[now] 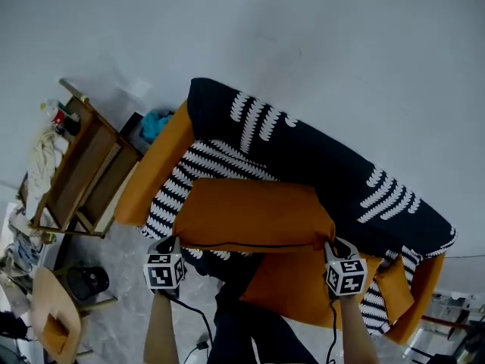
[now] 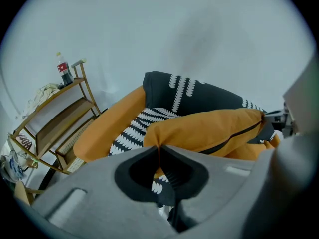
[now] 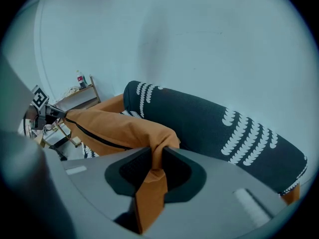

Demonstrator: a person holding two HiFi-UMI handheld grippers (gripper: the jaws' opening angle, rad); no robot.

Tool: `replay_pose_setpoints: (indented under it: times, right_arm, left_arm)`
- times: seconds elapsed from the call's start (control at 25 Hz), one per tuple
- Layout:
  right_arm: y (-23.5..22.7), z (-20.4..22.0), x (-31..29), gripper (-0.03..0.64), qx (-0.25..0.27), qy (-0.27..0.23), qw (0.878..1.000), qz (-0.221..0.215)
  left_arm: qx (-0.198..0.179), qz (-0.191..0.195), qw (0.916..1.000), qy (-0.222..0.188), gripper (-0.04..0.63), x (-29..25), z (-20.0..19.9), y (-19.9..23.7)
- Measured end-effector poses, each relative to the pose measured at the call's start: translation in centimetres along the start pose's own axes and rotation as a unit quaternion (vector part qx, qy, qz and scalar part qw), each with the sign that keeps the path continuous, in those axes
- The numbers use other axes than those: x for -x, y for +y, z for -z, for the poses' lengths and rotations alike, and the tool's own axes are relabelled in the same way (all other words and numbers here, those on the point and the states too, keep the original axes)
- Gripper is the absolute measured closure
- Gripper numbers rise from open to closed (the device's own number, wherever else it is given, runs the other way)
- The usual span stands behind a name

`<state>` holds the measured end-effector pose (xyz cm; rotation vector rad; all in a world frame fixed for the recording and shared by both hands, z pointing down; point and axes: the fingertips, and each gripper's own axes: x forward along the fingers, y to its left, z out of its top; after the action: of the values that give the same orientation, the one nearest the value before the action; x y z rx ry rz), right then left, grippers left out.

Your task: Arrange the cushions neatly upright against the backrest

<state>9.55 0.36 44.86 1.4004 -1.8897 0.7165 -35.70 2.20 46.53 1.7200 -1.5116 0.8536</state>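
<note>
Left tongs [image 1: 175, 242]: clamped on the orange cushion's [image 1: 254, 214] left corner.
Right tongs [image 1: 332, 246]: clamped on its right corner.
Orange cushion: hangs level between both, over the sofa seat [image 1: 198, 167].
Sofa backrest [image 1: 318, 158]: dark, white leaf print.
Room: wooden shelf [image 1: 79, 169] beside the orange sofa arm [image 1: 155, 165]; grey floor [image 1: 125, 252]; pale wall [image 1: 303, 36] behind.

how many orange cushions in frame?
2 clear. One orange cushion hangs pinched at its corners between the left gripper and right gripper; a second cushion lies on the sofa seat below it. An orange piece at the sofa's right end may be a third.
</note>
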Motion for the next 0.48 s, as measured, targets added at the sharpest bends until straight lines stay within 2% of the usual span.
replay_pose_setpoints:
  times: [0.48]
  right_arm:
    - [-0.6, -5.3, -0.1, 0.537, -0.026, -0.033, 0.999, 0.016]
  left_arm:
    - [-0.017, 0.002, 0.9991, -0.04, 0.577, 0.2, -8.4, 0.6]
